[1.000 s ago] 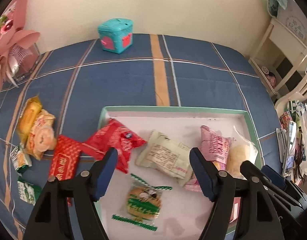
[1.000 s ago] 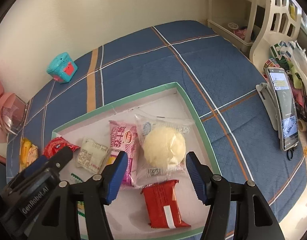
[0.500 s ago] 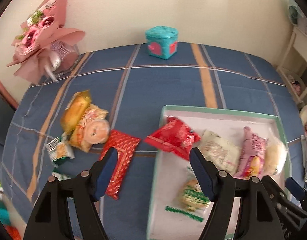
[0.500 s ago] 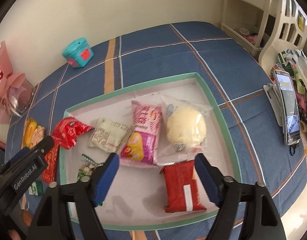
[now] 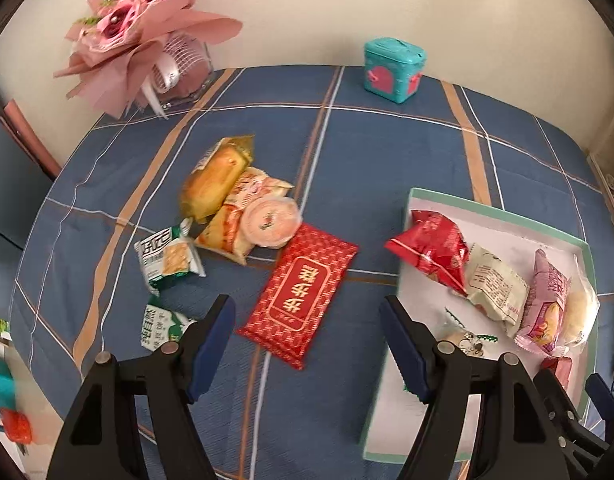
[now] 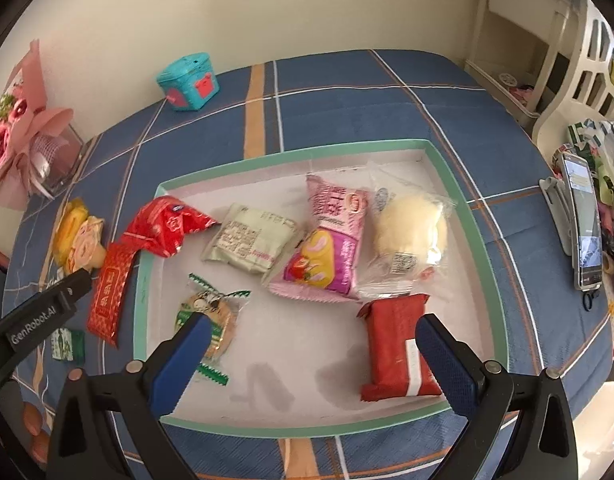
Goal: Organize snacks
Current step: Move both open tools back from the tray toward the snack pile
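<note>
A white tray with a green rim (image 6: 443,160) holds several snacks: a red bag (image 6: 163,226) over its left edge, a pale packet (image 6: 251,238), a pink packet (image 6: 331,240), a cream bun (image 6: 411,228), a red block (image 6: 395,352) and a green-wrapped cookie (image 6: 211,316). My right gripper (image 6: 311,356) is open and empty above the tray's near part. My left gripper (image 5: 307,344) is open and empty above a flat red packet (image 5: 301,290) on the blue cloth left of the tray (image 5: 435,196). More loose snacks (image 5: 243,212) lie beyond it.
A teal box (image 5: 393,68) stands at the back by the wall. A pink bouquet (image 5: 143,28) stands at the back left. A phone on a stand (image 6: 583,216) sits at the table's right edge. Two green-white packets (image 5: 169,256) lie at the left.
My left gripper has swung left, from over the tray to over the loose snacks on the cloth. My right gripper has drawn back, so more of the tray shows.
</note>
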Motion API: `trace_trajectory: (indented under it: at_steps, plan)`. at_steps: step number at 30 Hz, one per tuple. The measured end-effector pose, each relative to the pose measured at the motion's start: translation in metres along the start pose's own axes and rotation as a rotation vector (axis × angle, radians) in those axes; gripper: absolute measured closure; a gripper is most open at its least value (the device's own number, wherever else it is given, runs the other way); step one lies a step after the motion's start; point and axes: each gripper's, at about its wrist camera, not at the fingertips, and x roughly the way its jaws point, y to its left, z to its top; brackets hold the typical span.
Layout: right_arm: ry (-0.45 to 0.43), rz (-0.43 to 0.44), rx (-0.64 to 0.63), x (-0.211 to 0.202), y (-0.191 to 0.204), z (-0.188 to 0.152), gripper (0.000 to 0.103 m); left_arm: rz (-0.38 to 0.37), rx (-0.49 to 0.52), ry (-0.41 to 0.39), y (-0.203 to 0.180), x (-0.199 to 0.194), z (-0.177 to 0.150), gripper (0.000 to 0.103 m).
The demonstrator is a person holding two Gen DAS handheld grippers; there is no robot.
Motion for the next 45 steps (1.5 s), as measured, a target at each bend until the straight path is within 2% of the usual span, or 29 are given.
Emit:
trace_trajectory:
  at_steps: [2, 7, 13, 21, 25, 31, 36, 40, 45]
  plan:
    - [-0.006, 0.016, 0.001, -0.002, 0.004, -0.001, 0.000, 0.006, -0.001, -0.002, 0.005, 0.000, -0.001, 0.010]
    - [-0.012, 0.036, -0.002, -0.003, 0.014, -0.005, 0.000, 0.018, -0.005, -0.015, 0.019, 0.000, -0.003, 0.010]
    - [-0.036, 0.052, -0.030, -0.004, 0.031, -0.008, 0.000, 0.060, -0.004, -0.069, 0.036, -0.002, -0.004, 0.010]
    - [-0.043, 0.101, -0.060, -0.004, 0.061, -0.011, 0.000, 0.069, -0.052, -0.078, 0.069, 0.002, -0.001, 0.009]
    - [-0.036, 0.107, -0.092, -0.002, 0.078, -0.014, 0.000, 0.071, -0.104, -0.068, 0.091, 0.006, 0.002, 0.009]
    - [-0.011, 0.145, -0.104, 0.001, 0.102, -0.014, 0.000, 0.087, -0.176, -0.051, 0.125, 0.013, 0.007, 0.003]
    - [0.002, 0.199, -0.110, 0.004, 0.122, -0.013, 0.000, 0.080, -0.183, -0.037, 0.142, 0.018, 0.010, 0.003]
    - [-0.002, 0.244, -0.131, 0.003, 0.143, -0.014, 0.000, 0.107, -0.170, -0.035, 0.149, 0.019, 0.012, 0.003]
    - [0.019, 0.290, -0.162, 0.008, 0.166, -0.016, 0.000, 0.072, -0.226, -0.007, 0.165, 0.024, 0.012, 0.003]
